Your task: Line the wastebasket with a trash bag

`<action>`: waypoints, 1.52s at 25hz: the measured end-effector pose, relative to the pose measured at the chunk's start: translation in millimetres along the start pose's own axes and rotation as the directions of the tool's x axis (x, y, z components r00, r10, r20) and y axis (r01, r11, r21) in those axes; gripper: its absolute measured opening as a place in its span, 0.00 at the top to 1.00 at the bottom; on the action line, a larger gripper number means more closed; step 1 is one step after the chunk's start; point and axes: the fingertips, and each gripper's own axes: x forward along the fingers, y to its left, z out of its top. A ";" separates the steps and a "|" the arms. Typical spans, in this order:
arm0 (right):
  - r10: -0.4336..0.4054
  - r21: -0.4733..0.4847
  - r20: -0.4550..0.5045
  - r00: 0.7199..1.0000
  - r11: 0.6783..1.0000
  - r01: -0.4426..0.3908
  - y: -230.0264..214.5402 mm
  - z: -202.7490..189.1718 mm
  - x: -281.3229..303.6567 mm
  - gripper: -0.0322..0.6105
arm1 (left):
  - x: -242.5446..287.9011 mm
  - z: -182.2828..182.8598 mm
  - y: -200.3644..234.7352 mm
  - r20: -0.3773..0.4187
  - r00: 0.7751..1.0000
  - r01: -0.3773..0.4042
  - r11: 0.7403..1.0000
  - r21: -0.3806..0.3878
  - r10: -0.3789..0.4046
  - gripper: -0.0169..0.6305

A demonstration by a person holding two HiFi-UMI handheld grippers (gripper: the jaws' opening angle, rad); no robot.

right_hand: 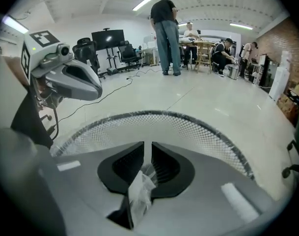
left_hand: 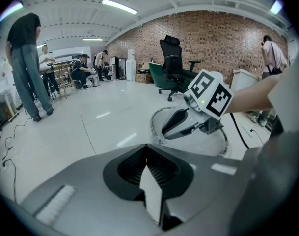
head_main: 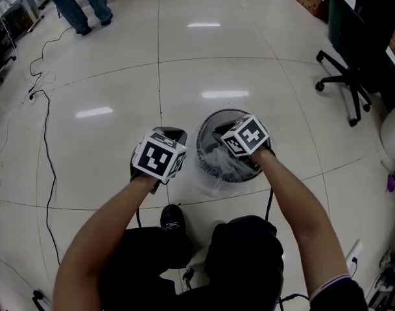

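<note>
A black mesh wastebasket (head_main: 210, 167) stands on the pale floor in front of me, with a clear trash bag (head_main: 224, 162) crumpled inside it and over its near rim. My right gripper (head_main: 227, 130) hangs over the basket's mouth. In the right gripper view, that gripper (right_hand: 150, 147) is shut on a bunched strip of the clear trash bag (right_hand: 139, 188), above the mesh rim (right_hand: 198, 124). My left gripper (head_main: 169, 133) hovers just left of the basket, apart from it. Its jaws (left_hand: 147, 149) are shut with nothing between them.
A black office chair (head_main: 353, 76) stands at the right. A person's legs (head_main: 80, 5) are at the far left, near desks. Cables (head_main: 47, 148) trail over the floor on the left. My shoe (head_main: 173, 219) is just behind the basket.
</note>
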 end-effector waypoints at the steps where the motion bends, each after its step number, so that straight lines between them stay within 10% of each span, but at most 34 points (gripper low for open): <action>1: -0.008 -0.002 0.018 1.000 1.000 0.008 -0.6 3.9 -4.7 0.87 | -1.1 2.1 -0.9 0.006 1.000 0.001 1.000 0.002 -0.001 0.96; 12: -0.106 0.013 0.238 0.965 0.994 0.106 1.3 51.7 -82.9 0.90 | -19.9 41.6 -18.2 0.108 0.994 0.014 0.999 0.037 -0.018 0.96; 38: -0.268 0.069 0.569 0.777 0.958 0.280 77.9 69.3 -243.7 0.95 | -110.8 118.9 -113.0 0.402 0.911 0.059 0.995 0.081 -0.087 0.96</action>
